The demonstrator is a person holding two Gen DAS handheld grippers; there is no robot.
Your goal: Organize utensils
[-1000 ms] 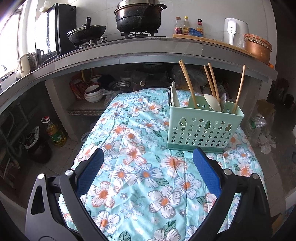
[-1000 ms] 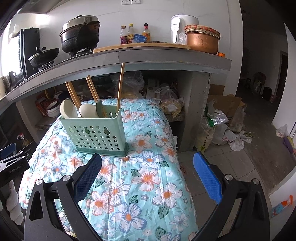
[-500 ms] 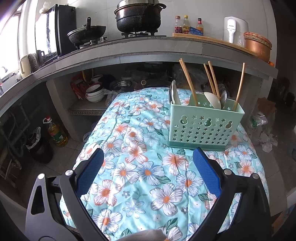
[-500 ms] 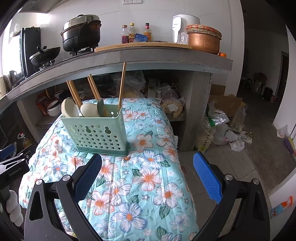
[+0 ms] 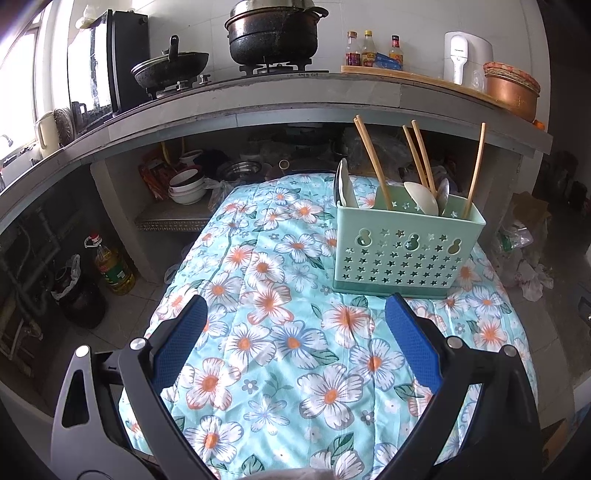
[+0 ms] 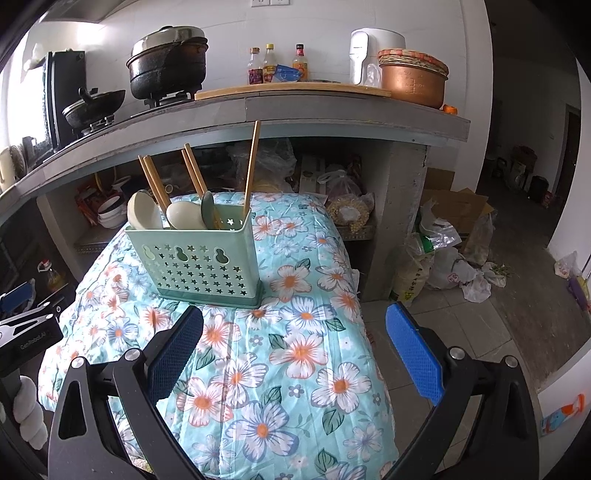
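Observation:
A mint-green perforated utensil caddy stands upright on the floral cloth-covered table. Wooden chopsticks, white spoons and a metal spoon stick out of it. My left gripper hovers open in front of the caddy, a little to its left, with nothing between the blue pads. My right gripper is open too, low and to the caddy's right front, over the table's right edge. The left gripper's body shows at the right wrist view's left edge.
A concrete counter runs behind the table with a stove, black pots, sauce bottles and a copper pot. Bowls sit on the shelf under it. An oil bottle stands on the floor left; bags lie on the floor right.
Both grippers have drawn back and risen slightly from the caddy, so more of the table shows. Both stay open and hold nothing; the caddy has not moved.

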